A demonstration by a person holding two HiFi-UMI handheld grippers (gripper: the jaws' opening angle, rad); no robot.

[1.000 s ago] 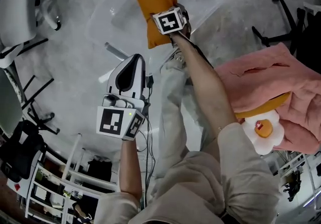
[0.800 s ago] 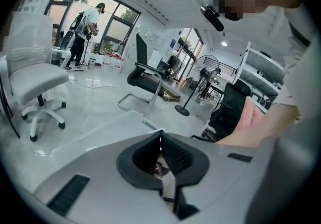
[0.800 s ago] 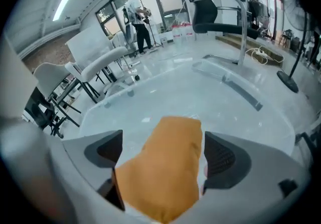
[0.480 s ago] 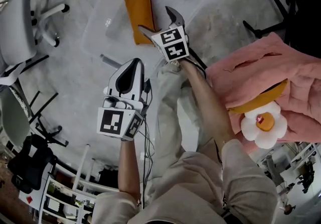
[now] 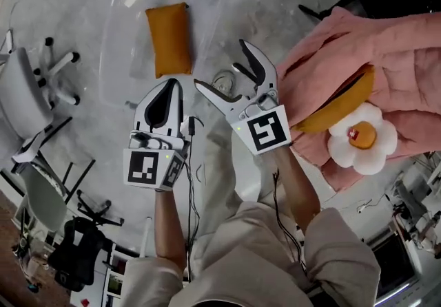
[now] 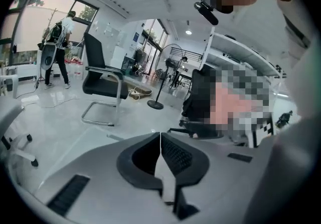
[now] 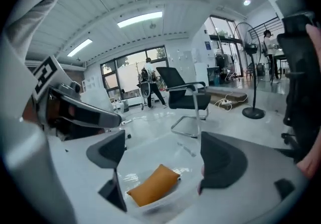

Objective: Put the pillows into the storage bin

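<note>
An orange pillow (image 5: 169,38) lies flat inside the clear storage bin (image 5: 116,44) on the floor; the right gripper view shows this pillow (image 7: 153,186) beyond the jaws. My right gripper (image 5: 220,63) hangs above the bin's near edge, away from the pillow. Its jaws stand wide and are closing, with nothing between them. Beside it, my left gripper (image 5: 170,82) is shut and empty, its fingers (image 6: 173,155) pressed together. A second orange pillow (image 5: 339,106) pokes out of a pink blanket (image 5: 393,37) at the right, next to a fried-egg-shaped pillow (image 5: 363,138).
Office chairs stand around: a white one (image 5: 31,89) at the left and a black one (image 6: 103,83) further off. A floor fan (image 7: 251,75) and people stand in the background. The person's legs fill the lower middle of the head view.
The right gripper has let go of the orange pillow, which now lies in the bin, and has drawn back toward the person. The left gripper has stayed shut.
</note>
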